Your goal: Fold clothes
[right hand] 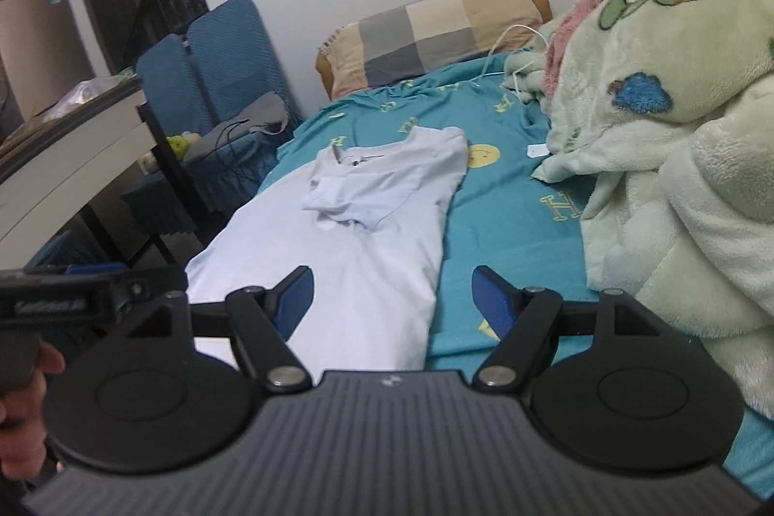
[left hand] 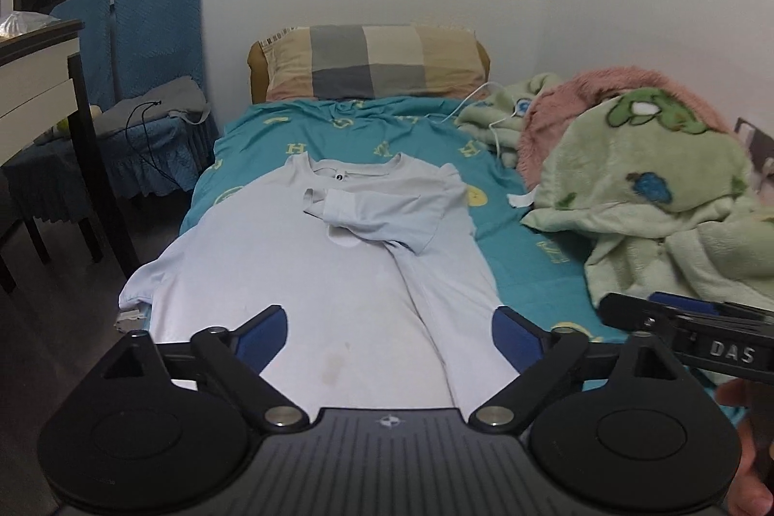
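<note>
On the teal bed sheet with yellow letters (left hand: 522, 259), spread flat with collar toward the far checked pillow (left hand: 372, 61): a pale blue short-sleeved T-shirt (left hand: 290, 264). Right side already turned in over the chest, its sleeve (left hand: 382, 216) lying across the middle; left sleeve (left hand: 140, 284) still out flat, reaching the left edge of the bed and perhaps hanging slightly over it, though hard to tell through the fisheye curve.

Left gripper (left hand: 389, 334) hovering above the near hem, blue-padded fingers spread wide, holding nothing. Right gripper (right hand: 392, 298) likewise spread and empty, straddling the folded right edge of the shirt near the hem.

Risks from here:
- Thin, limp fabric: a pinch taken too deep likely to catch the sheet as well and drag it up.
- A pinch on the doubled right edge likely to grab only the top layer, opening the fold already lying there.
- Left sleeve so close to the bed edge: a pull leftward or an uneven lift liable to slide that side off the mattress.
- Loose folded sleeve on the chest apt to shift or bunch if the body is lifted quickly.
- Fluffy green cartoon-print blanket (right hand: 677, 158) heaped close on the right, and the white cable (right hand: 503, 47) farther back: a wide swing of the right gripper liable to snag either.
</note>
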`<action>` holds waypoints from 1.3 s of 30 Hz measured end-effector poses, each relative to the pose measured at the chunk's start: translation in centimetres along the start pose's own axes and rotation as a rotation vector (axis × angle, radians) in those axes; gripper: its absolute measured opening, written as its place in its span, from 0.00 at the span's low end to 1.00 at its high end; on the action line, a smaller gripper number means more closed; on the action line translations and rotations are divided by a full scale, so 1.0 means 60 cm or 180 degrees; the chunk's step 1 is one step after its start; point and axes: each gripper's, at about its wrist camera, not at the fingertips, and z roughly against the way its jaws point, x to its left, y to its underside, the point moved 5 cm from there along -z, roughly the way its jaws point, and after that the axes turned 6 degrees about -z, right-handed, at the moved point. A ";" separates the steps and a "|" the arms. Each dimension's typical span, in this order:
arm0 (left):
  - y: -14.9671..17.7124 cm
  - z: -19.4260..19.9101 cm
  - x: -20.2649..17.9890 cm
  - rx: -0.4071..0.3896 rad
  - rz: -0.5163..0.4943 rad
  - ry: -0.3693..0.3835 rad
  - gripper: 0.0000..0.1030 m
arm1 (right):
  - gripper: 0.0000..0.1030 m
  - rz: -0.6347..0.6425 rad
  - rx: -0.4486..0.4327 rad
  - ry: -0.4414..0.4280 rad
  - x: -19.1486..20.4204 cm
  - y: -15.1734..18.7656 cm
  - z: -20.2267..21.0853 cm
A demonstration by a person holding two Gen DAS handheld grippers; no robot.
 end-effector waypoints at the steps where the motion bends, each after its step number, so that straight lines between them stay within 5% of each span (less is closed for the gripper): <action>1: 0.006 0.010 -0.002 -0.0046 0.0004 -0.0008 0.97 | 0.72 0.0022 -0.0010 -0.0016 0.004 0.002 0.005; 10: 0.066 0.007 0.011 -0.0027 0.0115 -0.0080 1.00 | 0.76 0.0278 -0.0134 0.0013 0.031 0.008 0.009; 28: 0.057 -0.003 0.014 -0.0019 0.0027 -0.0206 1.00 | 0.76 0.0149 -0.0131 0.0100 0.023 0.011 0.010; 39: 0.035 0.030 0.070 -0.0124 0.0430 -0.0145 1.00 | 0.76 0.0246 0.0022 -0.0035 0.048 0.003 -0.011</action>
